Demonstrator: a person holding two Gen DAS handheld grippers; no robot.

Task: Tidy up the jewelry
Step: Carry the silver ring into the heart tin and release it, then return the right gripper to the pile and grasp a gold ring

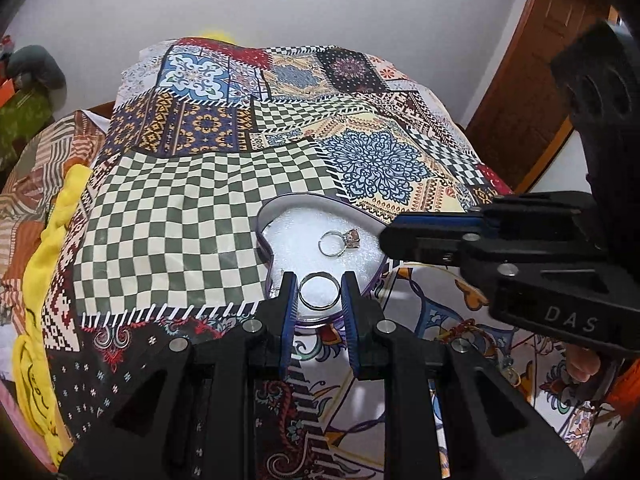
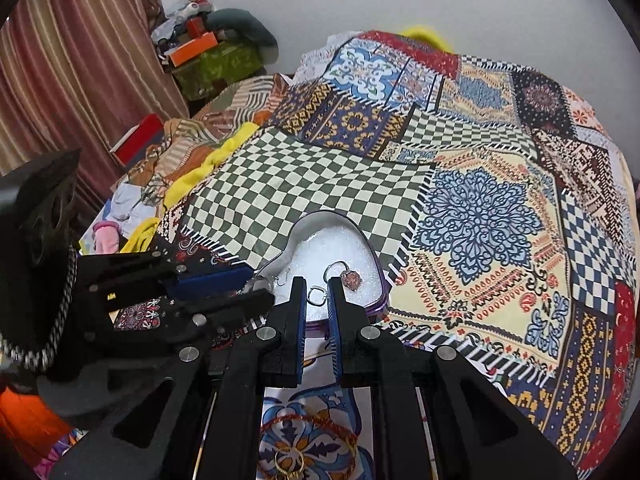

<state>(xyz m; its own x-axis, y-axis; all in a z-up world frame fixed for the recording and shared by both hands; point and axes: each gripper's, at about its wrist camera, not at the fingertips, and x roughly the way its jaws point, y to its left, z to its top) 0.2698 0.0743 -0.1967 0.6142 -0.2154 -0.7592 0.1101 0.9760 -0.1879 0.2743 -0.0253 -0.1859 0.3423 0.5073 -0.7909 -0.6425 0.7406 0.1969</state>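
In the left wrist view, the left gripper (image 1: 319,294) sat low in the centre of the frame, its two blue-padded fingers (image 1: 289,312) parted narrowly around a plain silver ring (image 1: 319,290). Both pads stood just at the ring's outer edge; whether they pressed it or merely flanked it was hard to tell from this angle. The ring lay over the near rim of a heart-shaped tin (image 1: 276,208) lined with white foam, which rested on the patchwork bedspread (image 1: 168,216) in the middle of the frame. Further inside the tin, just above the gripper, lay a second ring with a pinkish stone (image 1: 340,242). The right gripper (image 1: 394,236) reached in from the right edge of the frame, its tip at the tin's right rim.

In the right wrist view, the right gripper (image 2: 317,296) occupied the lower centre, fingers (image 2: 298,308) set a narrow gap apart with a small silver loop (image 2: 316,295) between their tips, over the near part of the tin (image 2: 320,216). The stone ring (image 2: 348,278) lay just right of the right-hand fingertip. The left gripper (image 2: 244,280) came in from the left of the frame, its blue pad near the tin's left rim. At the bottom centre, a red cord with gold rings (image 2: 296,460) lay on the cloth.
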